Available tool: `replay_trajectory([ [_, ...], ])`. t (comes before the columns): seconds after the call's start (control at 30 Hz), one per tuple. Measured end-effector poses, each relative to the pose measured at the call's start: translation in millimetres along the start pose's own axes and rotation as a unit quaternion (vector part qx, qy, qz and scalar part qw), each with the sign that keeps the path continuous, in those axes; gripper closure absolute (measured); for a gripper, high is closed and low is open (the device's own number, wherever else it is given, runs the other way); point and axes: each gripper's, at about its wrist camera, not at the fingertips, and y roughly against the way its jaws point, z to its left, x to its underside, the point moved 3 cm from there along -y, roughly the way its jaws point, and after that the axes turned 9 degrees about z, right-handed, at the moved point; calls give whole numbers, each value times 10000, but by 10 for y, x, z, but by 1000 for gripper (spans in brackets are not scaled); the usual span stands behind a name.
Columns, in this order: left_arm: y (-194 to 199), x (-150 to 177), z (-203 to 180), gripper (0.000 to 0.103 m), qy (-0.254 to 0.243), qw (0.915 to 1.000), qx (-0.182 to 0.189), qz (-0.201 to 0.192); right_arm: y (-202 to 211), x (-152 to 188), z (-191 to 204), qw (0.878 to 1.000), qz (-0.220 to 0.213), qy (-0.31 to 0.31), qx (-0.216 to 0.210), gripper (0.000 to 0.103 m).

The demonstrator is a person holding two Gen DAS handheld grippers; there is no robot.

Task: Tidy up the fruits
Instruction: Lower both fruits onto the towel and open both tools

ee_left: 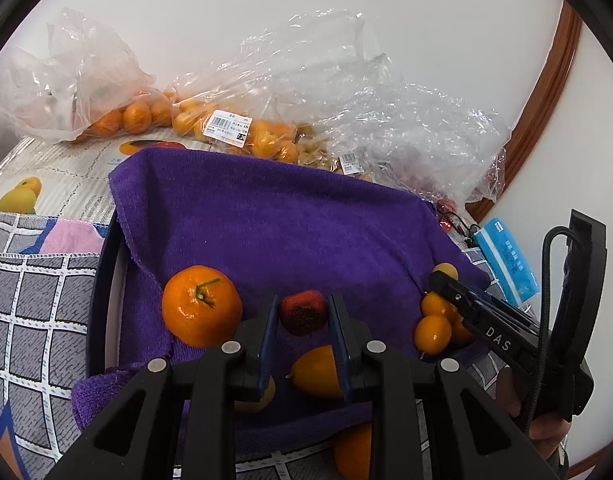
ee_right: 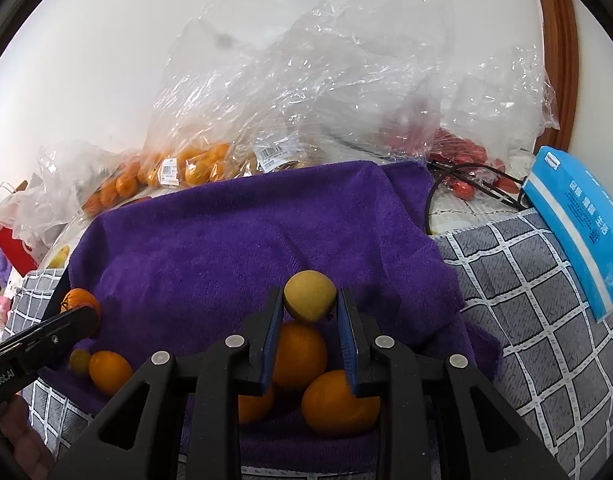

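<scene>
Gripping a small red fruit in my left gripper, I have its blue pads pressed on both sides; the skin is glossy red with a dark, rough patch facing the camera. It sits low centre in the left view, above a purple towel. To its left a large mandarin rests on the towel, bright orange and shiny, with a green stem stub. Just below the red fruit lies an oval orange kumquat.

In the right view my right gripper is clamped on a round yellowish fruit, dull and paler than the others, at lower centre. Beneath it a cluster of orange kumquats lies touching one another on the towel. Along the upper frame, clear plastic bags hold more orange and red fruit.
</scene>
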Motion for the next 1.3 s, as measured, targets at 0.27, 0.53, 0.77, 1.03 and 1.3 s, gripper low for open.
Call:
replay_trajectory([
  [0.27,-24,6,-9,79,-19,10000,-7,47,3,2,-9,10000,-5,-1,-2,74],
  [0.53,-25,16,-9,79,-39,10000,14,38,46,2,-8,9999,-105,-9,5,68],
  [0.77,11,20,-11,73,-70,10000,14,-28,58,7,-15,9999,-141,-16,49,58],
  [1.03,58,16,-10,63,-47,9999,33,-151,74,8,-9,9998,-187,-4,81,54],
  [1.3,100,8,-14,63,-41,9996,-8,-266,106,11,-3,9995,-264,-22,175,52],
])
